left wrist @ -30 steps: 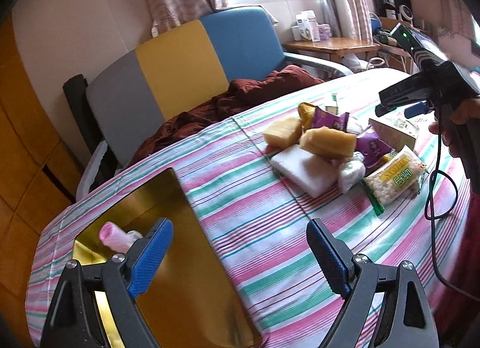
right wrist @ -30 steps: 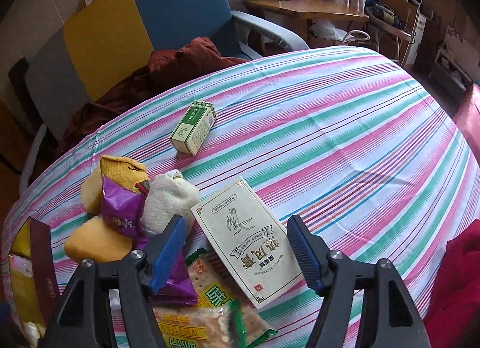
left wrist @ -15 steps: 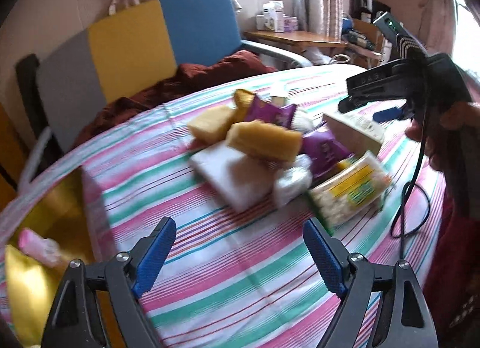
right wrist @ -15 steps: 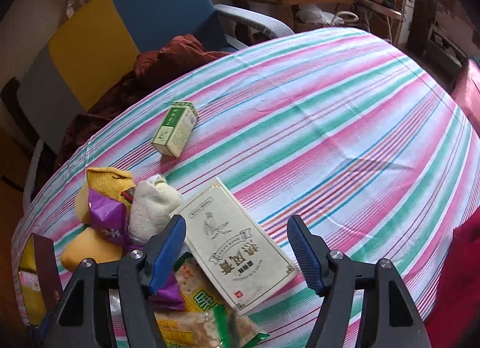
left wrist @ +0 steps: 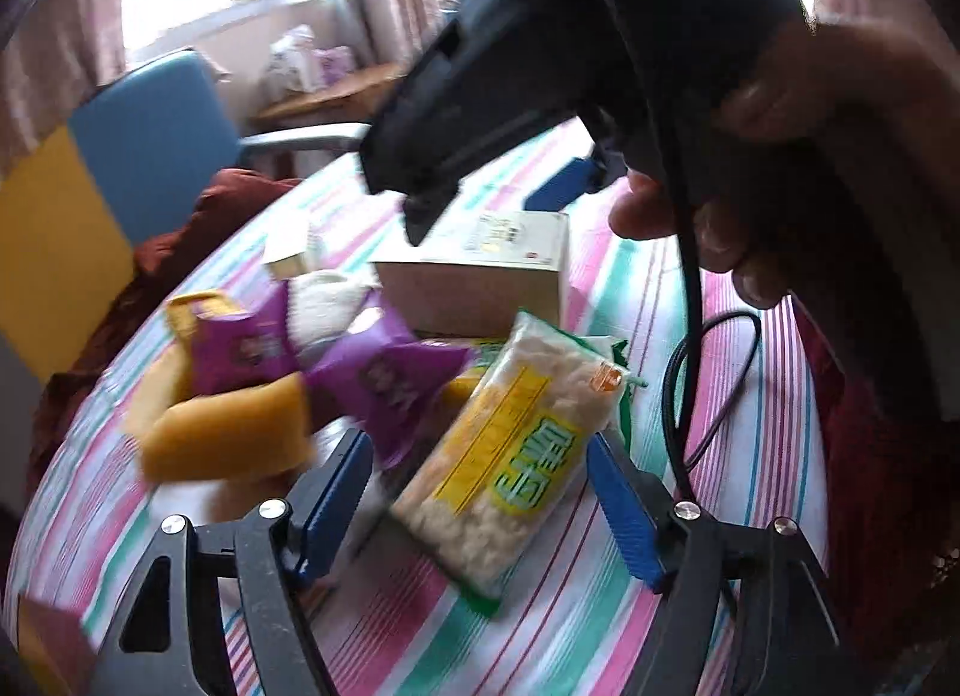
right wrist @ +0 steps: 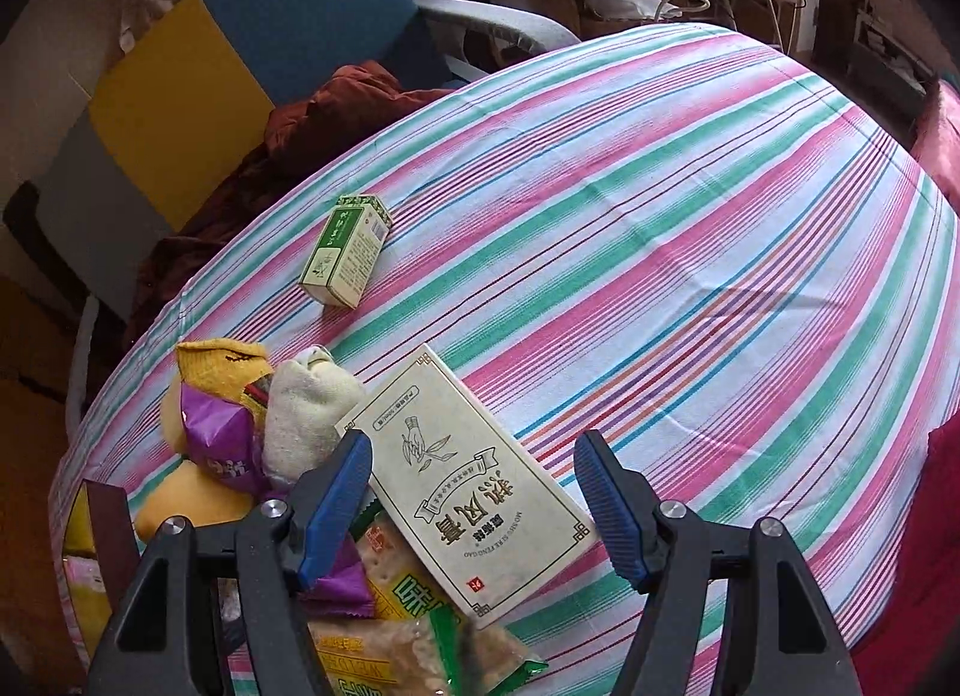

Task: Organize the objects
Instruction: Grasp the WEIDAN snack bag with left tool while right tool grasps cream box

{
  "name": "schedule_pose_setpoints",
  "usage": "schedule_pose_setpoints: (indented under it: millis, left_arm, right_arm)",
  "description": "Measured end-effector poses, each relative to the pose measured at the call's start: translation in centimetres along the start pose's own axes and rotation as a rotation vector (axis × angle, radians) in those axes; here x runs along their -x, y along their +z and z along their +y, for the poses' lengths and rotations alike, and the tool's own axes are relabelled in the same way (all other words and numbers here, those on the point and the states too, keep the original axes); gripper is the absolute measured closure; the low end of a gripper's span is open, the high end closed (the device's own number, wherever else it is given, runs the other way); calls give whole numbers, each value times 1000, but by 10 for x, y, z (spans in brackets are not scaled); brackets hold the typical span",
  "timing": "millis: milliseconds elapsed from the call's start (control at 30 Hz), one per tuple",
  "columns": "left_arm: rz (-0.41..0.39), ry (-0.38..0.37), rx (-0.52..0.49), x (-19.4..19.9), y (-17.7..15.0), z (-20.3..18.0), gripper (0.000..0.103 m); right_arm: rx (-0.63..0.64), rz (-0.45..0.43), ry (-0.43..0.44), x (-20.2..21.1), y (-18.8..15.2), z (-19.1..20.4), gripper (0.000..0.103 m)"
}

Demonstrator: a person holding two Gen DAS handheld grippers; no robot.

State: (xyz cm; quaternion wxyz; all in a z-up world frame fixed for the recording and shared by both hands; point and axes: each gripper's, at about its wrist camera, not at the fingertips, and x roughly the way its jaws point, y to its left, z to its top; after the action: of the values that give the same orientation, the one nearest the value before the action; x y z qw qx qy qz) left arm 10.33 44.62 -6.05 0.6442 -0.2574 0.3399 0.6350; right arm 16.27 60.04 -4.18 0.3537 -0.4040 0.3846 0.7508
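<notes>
A clear snack bag with a yellow-and-green label [left wrist: 510,456] lies on the striped tablecloth [right wrist: 660,216]. My left gripper [left wrist: 480,501] straddles it. The jaws are closing, and the blue pads [left wrist: 336,486] stand just clear of the bag's sides. My right gripper [right wrist: 474,510] is open and hovers over a flat cream box with dark lettering [right wrist: 474,486]. That box rests partly on the snack bag [right wrist: 372,654]. In the left wrist view a hand holds the right gripper's black body [left wrist: 540,66] above the cream box [left wrist: 480,270].
Yellow sponges [left wrist: 228,438], purple packets [left wrist: 384,384] and a rolled white cloth [right wrist: 306,414] crowd the left of the pile. A small green box [right wrist: 348,252] lies alone further back. A gold tray [right wrist: 90,516] sits far left. A black cable [left wrist: 690,336] dangles at right.
My left gripper swung from the gold tray over to the pile and dropped around the snack bag, its jaws narrowing. The right gripper stayed over the cream box.
</notes>
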Motion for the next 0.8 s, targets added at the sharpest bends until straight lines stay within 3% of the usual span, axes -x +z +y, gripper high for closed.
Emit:
schedule_pose_setpoints:
  millis: [133, 233, 333, 533, 700, 800]
  left_arm:
    - [22, -61, 8, -19, 5, 0, 28]
    - [54, -91, 39, -26, 3, -2, 46]
    - [56, -103, 45, -19, 0, -10, 51]
    - [50, -70, 148, 4, -21, -15, 53]
    - [51, -26, 289, 27, -44, -8, 53]
    - [56, 7, 338, 39, -58, -5, 53]
  right_arm:
    - [-9, 25, 1, -5, 0, -3, 32]
    - [1, 26, 2, -6, 0, -1, 32]
    - [12, 29, 0, -7, 0, 2, 29]
    - [40, 7, -19, -4, -1, 7, 29]
    - [165, 57, -46, -17, -10, 29, 17]
    - [180, 67, -53, -18, -12, 30, 17]
